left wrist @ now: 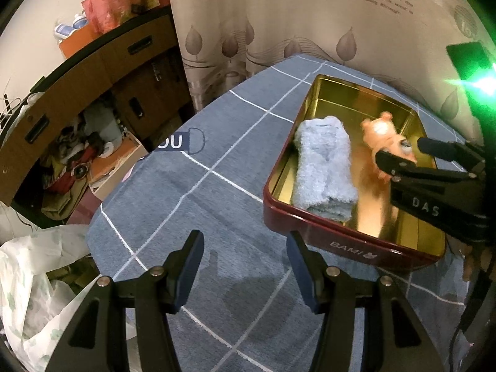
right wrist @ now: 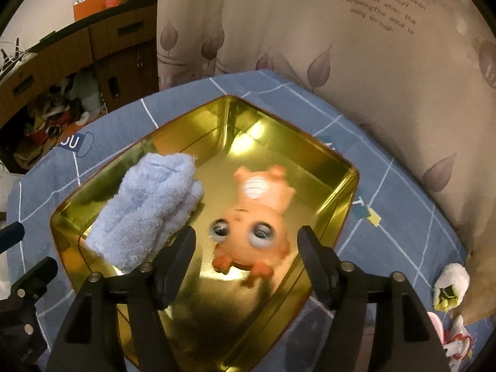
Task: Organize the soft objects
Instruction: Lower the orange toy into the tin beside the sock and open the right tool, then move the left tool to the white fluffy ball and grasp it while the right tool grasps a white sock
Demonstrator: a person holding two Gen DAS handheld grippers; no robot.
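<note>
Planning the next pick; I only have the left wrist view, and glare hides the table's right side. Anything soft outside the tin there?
Observer: Yes, a white rolled cloth with a yellow tag lies on the tablecloth, right of the tin.
Operator: Anything beside it?
Observer: A small pink and white toy, at the picture's lower edge.
Operator: Is the right gripper holding the orange toy?
Observer: No, it is open; the orange toy lies belly up between its fingers.
</note>
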